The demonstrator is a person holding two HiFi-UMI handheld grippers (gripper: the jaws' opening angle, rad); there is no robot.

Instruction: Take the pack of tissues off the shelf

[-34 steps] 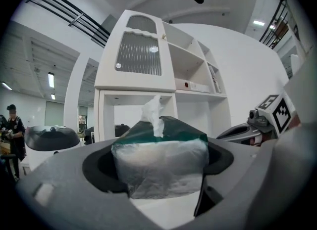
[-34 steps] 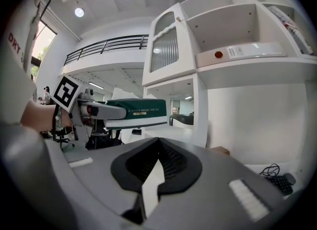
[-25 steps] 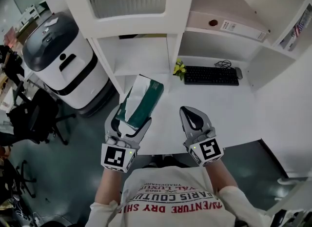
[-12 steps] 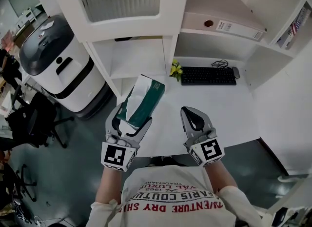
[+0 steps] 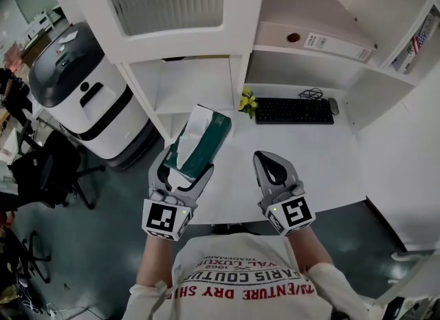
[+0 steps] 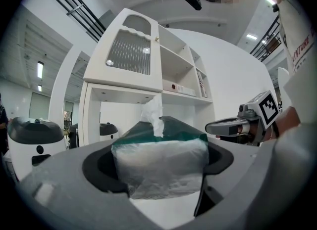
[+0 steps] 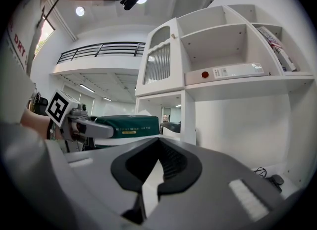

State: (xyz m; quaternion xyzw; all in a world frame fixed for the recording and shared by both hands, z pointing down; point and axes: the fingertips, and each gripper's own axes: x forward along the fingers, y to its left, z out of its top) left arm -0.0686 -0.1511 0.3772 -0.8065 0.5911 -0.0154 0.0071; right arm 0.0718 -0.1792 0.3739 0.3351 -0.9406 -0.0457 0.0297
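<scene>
The green pack of tissues with a white tissue sticking out of its far end sits between the jaws of my left gripper, which is shut on it. The pack is held in the air in front of the white shelf unit, over the left edge of the desk. In the left gripper view the pack fills the space between both jaws, its clear-wrapped end toward the camera. My right gripper hovers over the desk with its jaws together and nothing in them; in its own view the pack shows at left.
A black keyboard and a small yellow flower lie at the back of the desk. A white box file rests on a shelf above. A white and grey machine stands left of the shelf unit, with office chairs nearby.
The head view has shifted slightly, so the shelf and desk sit a little differently. Both grippers and the tissue pack stay about where they were.
</scene>
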